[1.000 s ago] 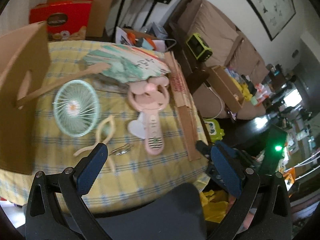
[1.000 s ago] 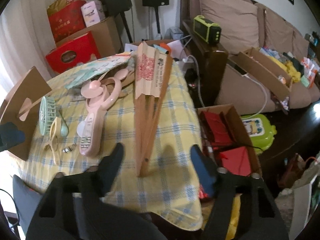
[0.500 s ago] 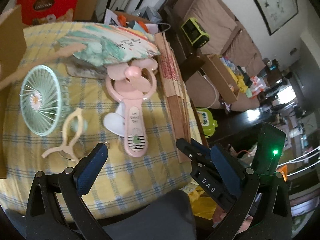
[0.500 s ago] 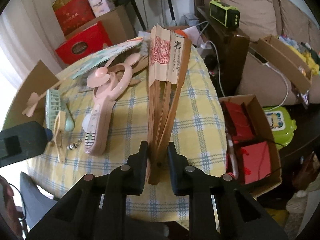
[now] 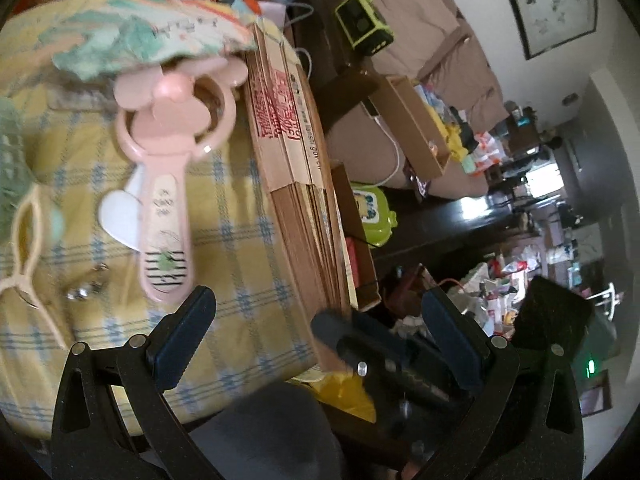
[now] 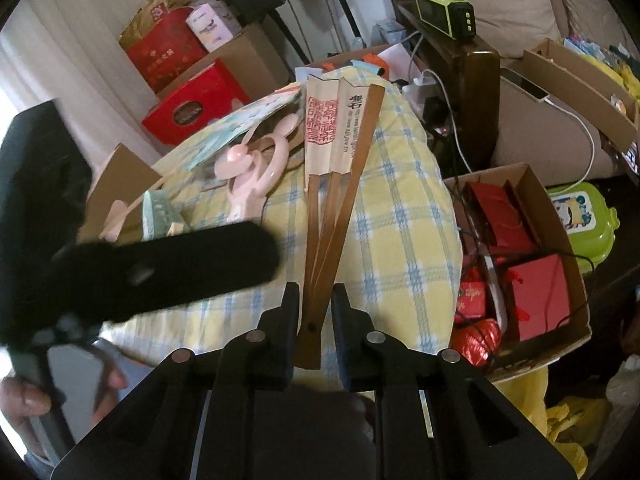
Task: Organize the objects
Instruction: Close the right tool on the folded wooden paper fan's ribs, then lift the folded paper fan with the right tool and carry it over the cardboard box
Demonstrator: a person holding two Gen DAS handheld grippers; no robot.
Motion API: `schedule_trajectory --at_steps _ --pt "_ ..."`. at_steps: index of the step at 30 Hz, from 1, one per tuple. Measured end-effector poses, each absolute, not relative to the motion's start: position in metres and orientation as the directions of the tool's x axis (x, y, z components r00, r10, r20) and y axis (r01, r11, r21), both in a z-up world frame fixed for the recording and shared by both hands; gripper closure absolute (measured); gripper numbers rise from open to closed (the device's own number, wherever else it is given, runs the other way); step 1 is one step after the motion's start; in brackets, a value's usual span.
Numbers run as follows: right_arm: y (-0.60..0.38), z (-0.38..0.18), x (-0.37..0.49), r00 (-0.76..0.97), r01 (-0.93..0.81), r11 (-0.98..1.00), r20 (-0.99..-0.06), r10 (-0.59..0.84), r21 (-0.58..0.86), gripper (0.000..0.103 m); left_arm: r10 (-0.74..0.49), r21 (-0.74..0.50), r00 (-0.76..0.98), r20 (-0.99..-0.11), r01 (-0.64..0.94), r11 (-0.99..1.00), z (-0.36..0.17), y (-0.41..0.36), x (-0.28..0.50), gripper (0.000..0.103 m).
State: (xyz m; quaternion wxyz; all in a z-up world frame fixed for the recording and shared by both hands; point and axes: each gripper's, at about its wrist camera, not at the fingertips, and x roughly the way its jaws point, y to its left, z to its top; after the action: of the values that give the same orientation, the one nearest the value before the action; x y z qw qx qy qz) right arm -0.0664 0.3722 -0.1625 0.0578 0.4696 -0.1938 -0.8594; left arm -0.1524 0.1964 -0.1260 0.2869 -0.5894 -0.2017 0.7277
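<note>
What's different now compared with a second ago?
The right gripper has just been closing and now pinches the base of the folding fan, which lay free between open jaws before. The left gripper, open, has moved in closer toward the fan. The pink handheld fan and checked tablecloth stayed put.

The right gripper (image 6: 316,312) had just been closing, and its two black jaws pressed on the pivot end of the folding bamboo fan (image 6: 334,184), which lay a little spread on the yellow checked tablecloth (image 6: 404,216) and pointed away toward the sofa. To its left lay the pink handheld fan (image 6: 256,168) and a painted paper fan (image 6: 244,120), while the left gripper (image 6: 132,268), dark and blurred, reached across in front of them. Below the table's right edge stood an open cardboard box (image 6: 560,216) with red packets inside.
</note>
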Motion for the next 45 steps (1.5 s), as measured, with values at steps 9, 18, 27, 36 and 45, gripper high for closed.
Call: schedule_trajectory --at_steps 9,18,27,36,45 --pt "0.361 -0.17 -0.044 -0.529 -0.07 -0.903 -0.783 -0.326 0.423 0.088 0.675 -0.659 -0.082 -0.733 -0.158 -0.735 -0.152 0.216 -0.145 0.013" --pt "0.353 -0.163 -0.04 -0.547 -0.054 -0.934 -0.793 -0.268 0.353 0.087 0.669 -0.651 -0.093 -0.737 -0.167 -0.74 -0.151 0.215 -0.134 0.056" --pt "0.344 -0.129 -0.022 -0.623 -0.023 -0.963 -0.757 -0.196 0.269 0.086 0.732 -0.709 -0.126 -0.67 -0.184 -0.681 -0.124 0.212 -0.118 0.066" --pt "0.326 -0.088 0.004 -0.681 0.023 -0.979 -0.714 -0.163 0.202 0.086 0.782 -0.752 -0.182 -0.596 -0.216 -0.623 -0.084 0.2 -0.093 0.066" --pt "0.309 -0.065 0.028 -0.692 0.049 -0.983 -0.703 -0.162 0.178 0.086 0.784 -0.743 -0.226 -0.579 -0.249 -0.621 -0.051 0.185 -0.066 0.066"
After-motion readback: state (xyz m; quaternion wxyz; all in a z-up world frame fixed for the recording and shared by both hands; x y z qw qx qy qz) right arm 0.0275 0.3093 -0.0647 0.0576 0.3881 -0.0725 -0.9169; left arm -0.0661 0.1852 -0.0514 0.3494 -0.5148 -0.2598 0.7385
